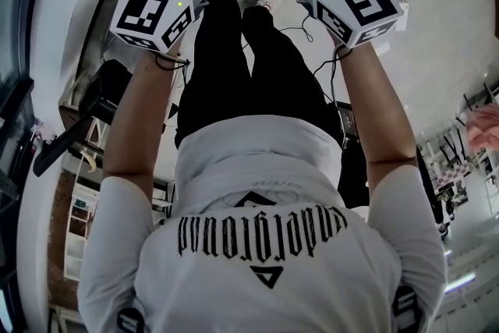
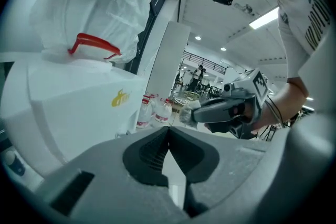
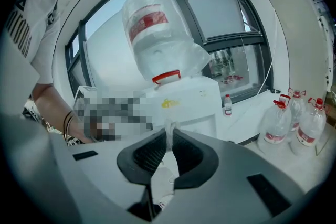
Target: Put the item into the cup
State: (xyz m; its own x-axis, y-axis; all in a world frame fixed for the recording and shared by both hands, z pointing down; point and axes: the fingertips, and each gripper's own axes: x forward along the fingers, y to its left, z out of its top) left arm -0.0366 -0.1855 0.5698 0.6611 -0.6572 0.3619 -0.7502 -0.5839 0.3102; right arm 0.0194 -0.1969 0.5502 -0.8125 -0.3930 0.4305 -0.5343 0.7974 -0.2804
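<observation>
The right gripper (image 3: 169,131) is clamped on the item (image 3: 164,181), a crumpled white piece pinched between the dark pads. A tuft pokes out past the tips and more of it hangs down in the gap behind them. This gripper points at the dispenser (image 3: 184,102), a white box with a yellow mark on its front. The tuft lines up just below that mark. On top of the dispenser sits an upturned bottle (image 3: 152,34) with a red label, wrapped in clear plastic, its neck meeting a red cap (image 3: 166,77). A small bottle (image 3: 227,105) stands on the ledge just right of the dispenser. Farther right, large jugs (image 3: 294,123) with red caps stand together on the floor. A window (image 3: 220,8) rises behind the dispenser. The left gripper (image 2: 168,128) has its jaws pressed together at the tips with nothing between them. It also faces the dispenser, which fills the left of its view. To the right of the dispenser in that view, the right gripper shows from the side, the white item sticking out of its tips. In the head view the person (image 1: 265,246), in a white shirt and black trousers, holds both grippers out in front, apart from each other, marker cubes toward the camera.
</observation>
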